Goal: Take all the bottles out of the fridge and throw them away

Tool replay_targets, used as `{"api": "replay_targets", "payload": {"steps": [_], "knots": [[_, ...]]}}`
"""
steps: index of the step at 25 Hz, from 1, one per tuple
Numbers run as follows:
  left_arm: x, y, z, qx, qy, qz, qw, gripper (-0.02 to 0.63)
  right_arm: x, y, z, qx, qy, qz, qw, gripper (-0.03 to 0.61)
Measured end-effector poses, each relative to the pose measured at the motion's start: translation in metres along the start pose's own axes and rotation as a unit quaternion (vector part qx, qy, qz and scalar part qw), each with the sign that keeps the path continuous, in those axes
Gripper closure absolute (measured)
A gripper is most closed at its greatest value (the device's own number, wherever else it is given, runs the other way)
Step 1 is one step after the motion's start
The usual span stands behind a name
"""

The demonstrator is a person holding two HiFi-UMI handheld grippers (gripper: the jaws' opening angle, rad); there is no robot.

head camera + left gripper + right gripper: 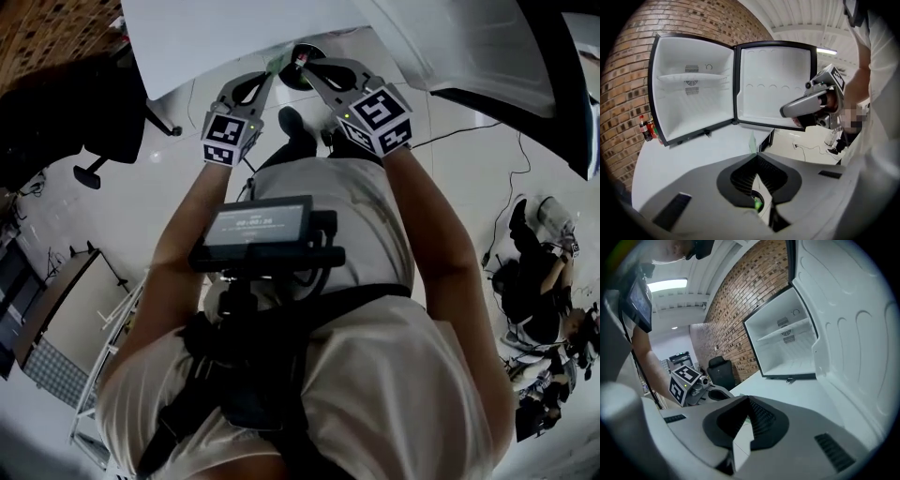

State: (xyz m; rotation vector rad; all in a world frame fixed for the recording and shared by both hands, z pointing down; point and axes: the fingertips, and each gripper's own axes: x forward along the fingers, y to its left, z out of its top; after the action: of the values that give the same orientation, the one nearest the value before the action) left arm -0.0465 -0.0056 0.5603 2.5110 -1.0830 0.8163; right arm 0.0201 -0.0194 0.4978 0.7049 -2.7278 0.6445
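Note:
The small fridge stands on a white table with its door swung wide. Its shelf and floor hold no bottles; the same bare inside appears in the right gripper view. Two small dark bottles with red labels stand outside it, by the brick wall at the left. My left gripper is shut with nothing in it, out in front of the fridge. My right gripper also looks shut and empty, beside the door. In the head view both grippers, left and right, are held close together.
A black office chair stands at the left near the brick wall. A person sits on the floor at the right, with a cable trailing across the tiles. The fridge door juts out at the upper right.

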Motion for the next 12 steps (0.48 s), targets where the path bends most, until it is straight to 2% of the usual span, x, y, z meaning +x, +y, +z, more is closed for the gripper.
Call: {"api": "replay_targets", "payload": {"steps": [2,7,12], "knots": [[0.011,0.005,-0.016,0.01,0.012,-0.009,0.9998,0.606,0.009,-0.007,-0.016,0.009,0.008,-0.009,1.0,0.572],[0.034,-0.007,-0.061,0.0,0.036,-0.024,0.9991,0.606,0.015,-0.017,-0.062,0.028,0.047,-0.023,0.998,0.572],[0.059,-0.002,-0.12,-0.032,0.094,0.007,0.9951,0.606,0.009,-0.016,-0.074,0.04,0.065,-0.039,0.996,0.572]]}}
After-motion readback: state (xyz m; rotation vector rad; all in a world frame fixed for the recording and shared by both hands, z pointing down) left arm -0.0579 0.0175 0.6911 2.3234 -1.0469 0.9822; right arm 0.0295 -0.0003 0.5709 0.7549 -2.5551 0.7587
